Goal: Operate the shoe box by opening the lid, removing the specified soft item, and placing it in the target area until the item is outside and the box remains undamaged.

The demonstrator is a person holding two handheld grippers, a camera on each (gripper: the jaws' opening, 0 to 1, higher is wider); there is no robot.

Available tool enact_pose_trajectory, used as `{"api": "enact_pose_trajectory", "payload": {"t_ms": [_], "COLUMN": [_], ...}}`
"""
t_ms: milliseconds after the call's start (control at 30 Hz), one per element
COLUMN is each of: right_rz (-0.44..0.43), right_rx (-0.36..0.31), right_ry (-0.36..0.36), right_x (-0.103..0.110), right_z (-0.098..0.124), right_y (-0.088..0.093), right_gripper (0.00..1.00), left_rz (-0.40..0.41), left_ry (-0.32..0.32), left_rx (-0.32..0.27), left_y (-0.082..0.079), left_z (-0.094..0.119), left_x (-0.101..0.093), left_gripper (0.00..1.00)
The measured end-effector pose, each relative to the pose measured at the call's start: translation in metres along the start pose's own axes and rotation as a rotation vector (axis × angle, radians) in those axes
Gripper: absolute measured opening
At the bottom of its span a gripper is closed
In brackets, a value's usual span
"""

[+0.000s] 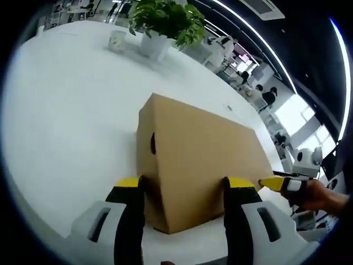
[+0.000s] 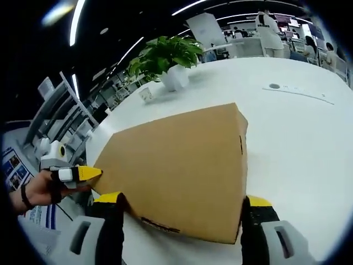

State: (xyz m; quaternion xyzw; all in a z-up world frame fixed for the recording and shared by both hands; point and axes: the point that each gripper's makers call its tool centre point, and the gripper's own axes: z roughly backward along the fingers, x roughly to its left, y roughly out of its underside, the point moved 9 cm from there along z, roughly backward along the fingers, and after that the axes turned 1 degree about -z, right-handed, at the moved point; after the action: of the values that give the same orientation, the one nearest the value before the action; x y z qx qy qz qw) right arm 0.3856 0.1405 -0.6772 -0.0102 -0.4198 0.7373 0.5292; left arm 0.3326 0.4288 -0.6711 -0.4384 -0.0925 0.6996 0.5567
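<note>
Your left gripper (image 1: pixel 186 185) sits spread, jaws straddling the near end of the shoe box (image 1: pixel 196 157), tips at or just beside the cardboard; contact can't be confirmed. In the right gripper view, your right gripper (image 2: pixel 185 201) is spread the same way around the opposite end of the box, and the left gripper's yellow tip pokes in at the box corner. Box lies on the white table (image 1: pixel 60 116), lid closed; soft item inside, hidden. Potted plant (image 1: pixel 165 25) and a small cup (image 1: pixel 117 40) stand well apart, far side.

Risks, as judgement: squeeze both ends and you'll likely dent the cardboard walls or crease the lid. Lift one end only and the whole box may tip or slide on the smooth top. Pry at a corner and the lid edge could tear.
</note>
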Motion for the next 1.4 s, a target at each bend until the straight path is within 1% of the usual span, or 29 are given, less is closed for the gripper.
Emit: {"api": "enact_pose_trajectory", "payload": {"t_ms": [167, 233, 267, 300, 333, 400, 500, 567, 633, 700, 767, 833, 867, 900, 933, 1400], "right_rz": [0.041, 0.078, 0.117, 0.16, 0.216, 0.256, 0.254, 0.254, 0.278, 0.3, 0.318, 0.317, 0.32, 0.325, 0.335, 0.321], "right_rx": [0.0, 0.001, 0.006, 0.014, 0.029, 0.036, 0.014, -0.006, -0.025, -0.029, -0.039, -0.047, -0.045, -0.046, -0.047, -0.059], "right_ry": [-0.03, -0.049, -0.06, -0.052, -0.046, -0.042, -0.034, -0.019, -0.003, 0.008, 0.023, 0.029, 0.025, 0.012, 0.041, 0.056], "right_x": [-0.002, -0.003, -0.004, -0.006, -0.008, -0.007, -0.007, -0.009, -0.009, -0.009, -0.009, -0.01, -0.008, -0.005, -0.006, -0.003], "right_z": [0.006, 0.01, 0.012, 0.014, 0.015, 0.018, 0.02, 0.022, 0.023, 0.024, 0.025, 0.026, 0.026, 0.025, 0.025, 0.027], "right_y": [0.003, 0.004, 0.005, 0.006, 0.009, 0.011, 0.012, 0.012, 0.01, 0.009, 0.008, 0.007, 0.008, 0.008, 0.009, 0.01], "right_gripper": [0.86, 0.85, 0.84, 0.81, 0.78, 0.75, 0.73, 0.7, 0.67, 0.67, 0.66, 0.63, 0.61, 0.6, 0.59, 0.57], "left_rz": [-0.034, -0.091, -0.136, -0.155, -0.193, -0.239, -0.28, -0.329, -0.411, -0.443, -0.433, -0.421, -0.423, -0.419, -0.421, -0.413], "left_ry": [0.026, 0.039, 0.053, 0.061, 0.069, 0.068, 0.071, 0.073, 0.059, 0.052, 0.045, 0.016, 0.015, 0.023, 0.021, 0.004], "left_rx": [-0.006, -0.004, -0.004, 0.015, 0.021, 0.031, 0.032, 0.036, 0.059, 0.071, 0.061, 0.039, 0.035, 0.035, 0.034, 0.016], "left_y": [0.002, 0.001, 0.001, 0.003, 0.004, 0.004, 0.005, 0.006, 0.009, 0.013, 0.013, 0.012, 0.011, 0.013, 0.013, 0.014], "left_z": [0.005, 0.008, 0.01, 0.011, 0.011, 0.012, 0.014, 0.016, 0.017, 0.017, 0.017, 0.017, 0.019, 0.019, 0.018, 0.02], "left_x": [0.003, 0.001, -0.002, -0.004, -0.005, -0.006, -0.009, -0.011, -0.01, -0.011, -0.01, -0.005, -0.005, -0.006, -0.006, -0.008], "left_gripper": [0.55, 0.56, 0.57, 0.61, 0.63, 0.64, 0.66, 0.67, 0.66, 0.66, 0.64, 0.57, 0.55, 0.55, 0.55, 0.53]}}
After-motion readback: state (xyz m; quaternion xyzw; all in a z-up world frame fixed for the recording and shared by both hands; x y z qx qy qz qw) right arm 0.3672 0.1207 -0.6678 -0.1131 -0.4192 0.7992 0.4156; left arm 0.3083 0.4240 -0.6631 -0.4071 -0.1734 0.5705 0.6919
